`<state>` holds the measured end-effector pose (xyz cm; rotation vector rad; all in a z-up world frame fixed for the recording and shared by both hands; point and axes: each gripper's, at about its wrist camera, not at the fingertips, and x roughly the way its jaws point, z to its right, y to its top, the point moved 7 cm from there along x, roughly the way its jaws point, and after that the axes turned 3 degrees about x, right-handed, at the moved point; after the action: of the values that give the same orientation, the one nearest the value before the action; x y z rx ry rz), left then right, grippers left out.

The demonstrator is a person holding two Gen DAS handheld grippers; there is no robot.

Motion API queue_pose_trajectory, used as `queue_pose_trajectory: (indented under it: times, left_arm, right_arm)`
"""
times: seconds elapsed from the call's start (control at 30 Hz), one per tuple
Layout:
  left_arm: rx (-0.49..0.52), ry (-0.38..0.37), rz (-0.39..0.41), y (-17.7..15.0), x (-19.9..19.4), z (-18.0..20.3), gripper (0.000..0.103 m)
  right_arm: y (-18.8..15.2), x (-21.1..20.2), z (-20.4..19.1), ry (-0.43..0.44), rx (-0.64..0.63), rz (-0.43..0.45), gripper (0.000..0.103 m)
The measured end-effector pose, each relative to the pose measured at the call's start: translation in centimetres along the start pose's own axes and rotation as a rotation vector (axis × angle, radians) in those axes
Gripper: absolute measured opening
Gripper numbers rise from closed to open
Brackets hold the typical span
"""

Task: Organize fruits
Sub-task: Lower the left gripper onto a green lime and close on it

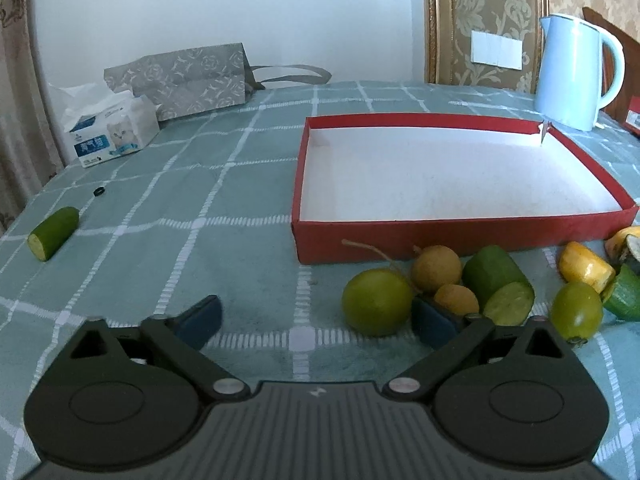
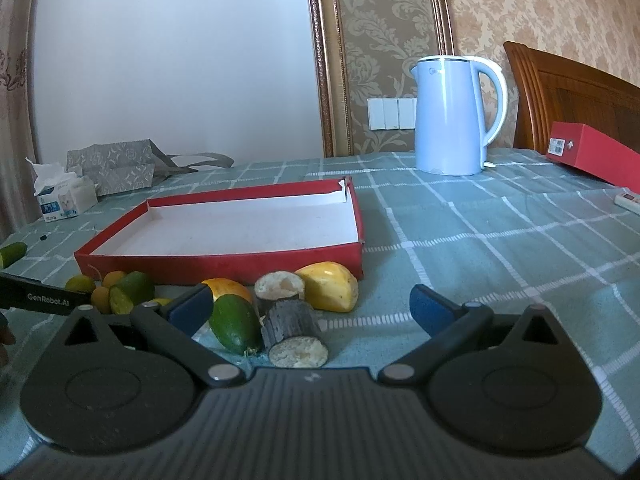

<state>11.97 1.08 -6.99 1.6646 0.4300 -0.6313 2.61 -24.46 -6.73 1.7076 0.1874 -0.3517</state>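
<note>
A shallow red box (image 1: 460,236) with a white inside lies on the checked cloth; it also shows in the right wrist view (image 2: 224,266). In front of it lie a green round fruit (image 1: 376,302), two tan longans (image 1: 436,268), a cut cucumber piece (image 1: 500,286), a small green fruit (image 1: 576,310) and yellow pieces (image 1: 584,266). My left gripper (image 1: 316,320) is open, low over the cloth, left of the green fruit. My right gripper (image 2: 312,306) is open around a green piece (image 2: 236,322) and two dark-skinned cut pieces (image 2: 294,330), with yellow pieces (image 2: 330,286) beyond.
A lone cucumber piece (image 1: 54,232) lies far left. A tissue pack (image 1: 110,132) and grey bag (image 1: 180,76) stand at the back left. A blue kettle (image 2: 452,116) stands behind the box. A second red box (image 2: 596,156) and wooden chair (image 2: 568,88) are at right.
</note>
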Motion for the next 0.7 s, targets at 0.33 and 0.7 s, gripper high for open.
queue_pose_trajectory:
  times: [0.33,0.7]
  left_arm:
    - [0.064,-0.022,0.039,0.1,-1.0,1.4,0.033]
    - [-0.026,-0.003,0.098,-0.5,-2.7,-0.1,0.033]
  right_arm:
    - [-0.2,0.3,-0.1,-0.014,-0.015,-0.006,0.103]
    - [-0.1,-0.9,0.9,0.043,0.026,-0.005,0.103]
